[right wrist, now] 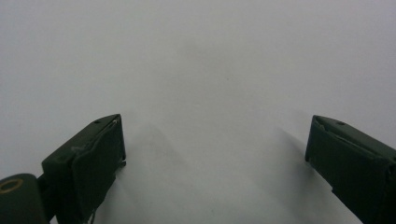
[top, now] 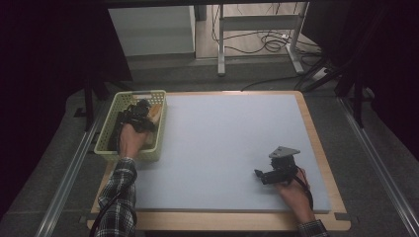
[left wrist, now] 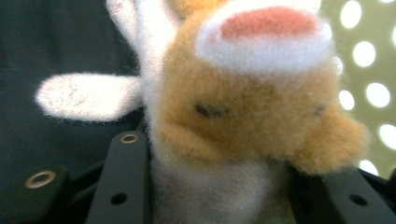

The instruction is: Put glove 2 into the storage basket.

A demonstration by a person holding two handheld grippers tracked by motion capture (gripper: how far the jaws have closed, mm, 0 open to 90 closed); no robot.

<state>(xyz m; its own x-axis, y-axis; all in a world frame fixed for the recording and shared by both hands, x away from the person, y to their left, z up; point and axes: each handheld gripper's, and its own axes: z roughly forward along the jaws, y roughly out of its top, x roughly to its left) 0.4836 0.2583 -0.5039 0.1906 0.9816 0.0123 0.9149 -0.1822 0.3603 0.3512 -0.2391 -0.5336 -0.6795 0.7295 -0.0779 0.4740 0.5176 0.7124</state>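
A tan and white plush toy with a pink patch lies in the pale green basket at the table's left. My left gripper reaches down into the basket, and the toy's tan fur peeks out beside it. In the left gripper view the toy's white body sits wedged between both black fingers, with the left gripper shut on it. Beside the toy stands the basket's perforated wall. My right gripper rests low over the mat at the front right. Its jaws stand wide apart, and the right gripper holds nothing.
A pale blue-grey mat covers the wooden table. Something dark lies in the basket next to the toy. Beyond the table's far edge stand metal desk legs and loose cables on the floor.
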